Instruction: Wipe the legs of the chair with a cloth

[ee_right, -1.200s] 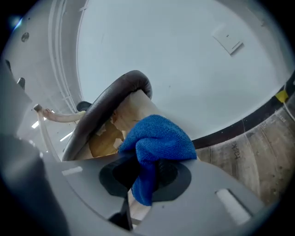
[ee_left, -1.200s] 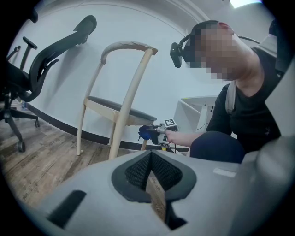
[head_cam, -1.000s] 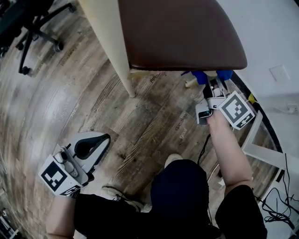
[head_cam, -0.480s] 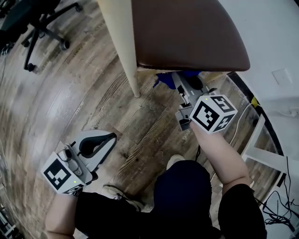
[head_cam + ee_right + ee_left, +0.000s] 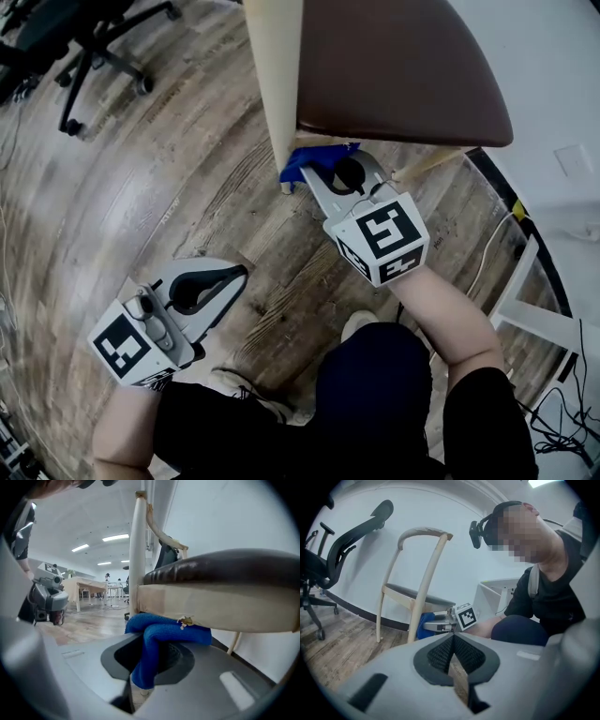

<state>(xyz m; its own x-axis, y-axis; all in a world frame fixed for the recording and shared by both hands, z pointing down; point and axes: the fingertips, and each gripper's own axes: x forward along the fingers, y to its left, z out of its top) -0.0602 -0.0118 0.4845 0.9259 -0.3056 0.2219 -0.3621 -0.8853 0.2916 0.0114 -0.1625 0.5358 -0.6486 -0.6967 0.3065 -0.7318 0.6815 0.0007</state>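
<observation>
The wooden chair has a brown seat [image 5: 394, 66] and cream legs; its near leg [image 5: 277, 103] runs down to the plank floor. My right gripper [image 5: 317, 172] is shut on a blue cloth [image 5: 298, 159], which presses against the lower part of that leg just under the seat. In the right gripper view the cloth [image 5: 161, 634] hangs bunched between the jaws of the right gripper [image 5: 150, 667], beside the leg [image 5: 138, 555]. My left gripper [image 5: 234, 274] is low over the floor, shut on nothing, well away from the chair. The left gripper view shows the chair [image 5: 419, 592], the cloth [image 5: 423, 626] and the left gripper [image 5: 453, 644].
A black office chair [image 5: 94, 37] stands on castors at the far left. A white wall and a white frame [image 5: 530, 281] with cables [image 5: 487, 253] lie to the right. My own legs and a shoe [image 5: 352, 323] are below the grippers.
My right gripper has carried the blue cloth leftward under the seat, from the chair's right side to the near left leg. The left gripper has hardly moved.
</observation>
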